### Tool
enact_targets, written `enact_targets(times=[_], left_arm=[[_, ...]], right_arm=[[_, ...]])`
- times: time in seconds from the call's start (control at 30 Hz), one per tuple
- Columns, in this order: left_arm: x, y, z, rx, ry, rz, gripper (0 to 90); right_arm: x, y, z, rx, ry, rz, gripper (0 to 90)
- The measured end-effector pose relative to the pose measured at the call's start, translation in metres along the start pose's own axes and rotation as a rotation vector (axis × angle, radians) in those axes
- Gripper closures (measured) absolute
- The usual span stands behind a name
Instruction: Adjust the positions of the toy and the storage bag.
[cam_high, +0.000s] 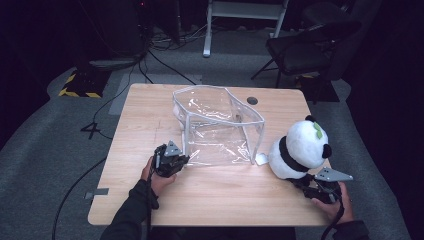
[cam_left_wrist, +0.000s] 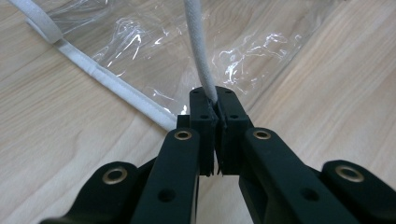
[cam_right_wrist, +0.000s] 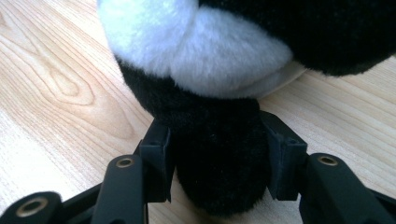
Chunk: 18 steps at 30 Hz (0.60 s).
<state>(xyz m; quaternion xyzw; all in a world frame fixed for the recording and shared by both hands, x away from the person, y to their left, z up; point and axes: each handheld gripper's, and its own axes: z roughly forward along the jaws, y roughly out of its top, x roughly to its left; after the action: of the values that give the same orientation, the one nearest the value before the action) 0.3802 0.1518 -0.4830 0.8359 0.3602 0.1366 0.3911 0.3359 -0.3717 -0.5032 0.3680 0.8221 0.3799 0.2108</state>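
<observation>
A clear plastic bag (cam_high: 220, 127) with white trim stands open on the wooden table (cam_high: 150, 200). My left gripper (cam_high: 172, 161) is at the bag's near left corner. In the left gripper view, the left gripper (cam_left_wrist: 215, 109) is shut on the bag's white trim (cam_left_wrist: 198, 56). A black and white panda plush (cam_high: 300, 149) sits at the table's right. My right gripper (cam_high: 320, 186) is just in front of the plush. The right gripper view shows the right gripper (cam_right_wrist: 217, 137) shut on a black limb of the panda plush (cam_right_wrist: 219, 154).
A small white tab (cam_high: 262, 159) lies between bag and plush. A dark round hole (cam_high: 252, 100) is in the table's far right part. A folding chair (cam_high: 300, 47) and a white desk frame (cam_high: 245, 15) stand on the floor beyond the table.
</observation>
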Motion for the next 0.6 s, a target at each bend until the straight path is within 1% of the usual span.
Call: enact_targets(times=[0.03,0.07,0.1,0.13,0.17,0.2,0.23,0.27,0.3,0.33,0.37,0.4,0.43,0.47,0.5,0.57,0.6], left_arm=[[0.0,-0.002,-0.003,-0.001,-0.003,0.007,87.1],[-0.002,-0.008,-0.008,-0.003,0.027,0.009,85.5],[-0.002,-0.008,-0.008,-0.003,0.027,0.009,82.7],[-0.005,-0.011,-0.009,-0.003,0.046,0.008,82.7],[-0.007,-0.014,-0.01,-0.003,0.056,0.018,71.9],[-0.009,-0.017,-0.012,-0.003,0.084,0.019,71.9],[-0.01,-0.02,-0.014,-0.01,0.092,-0.001,64.9],[-0.009,-0.022,-0.018,-0.021,0.079,-0.001,64.9],[-0.009,-0.024,-0.022,-0.038,0.076,-0.003,62.1],[-0.009,-0.026,-0.025,-0.044,0.087,-0.004,58.6],[-0.009,-0.027,-0.027,-0.037,0.102,-0.006,52.9],[-0.007,-0.029,-0.029,-0.029,0.099,-0.009,50.0],[-0.005,-0.032,-0.029,-0.023,0.117,-0.015,48.8],[-0.002,-0.033,-0.028,-0.014,0.159,-0.033,45.8],[0.002,-0.033,-0.026,0.007,0.186,-0.043,44.1],[0.011,-0.033,-0.022,0.003,0.212,-0.09,42.6],[0.016,-0.031,-0.02,0.014,0.236,-0.106,40.8]], right_arm=[[0.0,0.0,0.0,0.0,0.0,0.0,51.7],[0.0,0.0,0.0,0.001,0.0,0.0,51.6],[0.0,0.0,0.0,0.0,0.001,0.0,51.5],[0.0,0.0,0.0,0.0,0.001,0.0,51.5],[0.0,0.0,0.0,-0.001,0.002,0.0,51.4],[0.0,0.0,0.0,-0.001,0.002,0.0,51.4],[0.0,0.0,0.0,-0.002,0.002,0.0,51.2],[0.0,0.0,0.0,-0.002,0.002,0.0,51.2],[0.0,-0.001,0.0,-0.002,0.001,-0.002,51.1],[0.0,-0.001,0.0,-0.002,0.0,-0.003,51.0],[0.0,0.0,0.0,-0.002,0.0,-0.004,50.8],[0.0,0.0,0.0,-0.002,0.0,-0.004,50.5],[0.0,0.0,0.0,-0.002,0.002,-0.004,50.2],[0.0,0.0,0.001,-0.003,0.004,-0.003,49.8],[0.0,-0.001,0.001,-0.005,0.006,-0.002,49.5],[0.0,-0.001,0.001,-0.006,0.007,-0.001,49.3],[0.0,-0.001,0.001,-0.006,0.006,-0.001,49.2]])
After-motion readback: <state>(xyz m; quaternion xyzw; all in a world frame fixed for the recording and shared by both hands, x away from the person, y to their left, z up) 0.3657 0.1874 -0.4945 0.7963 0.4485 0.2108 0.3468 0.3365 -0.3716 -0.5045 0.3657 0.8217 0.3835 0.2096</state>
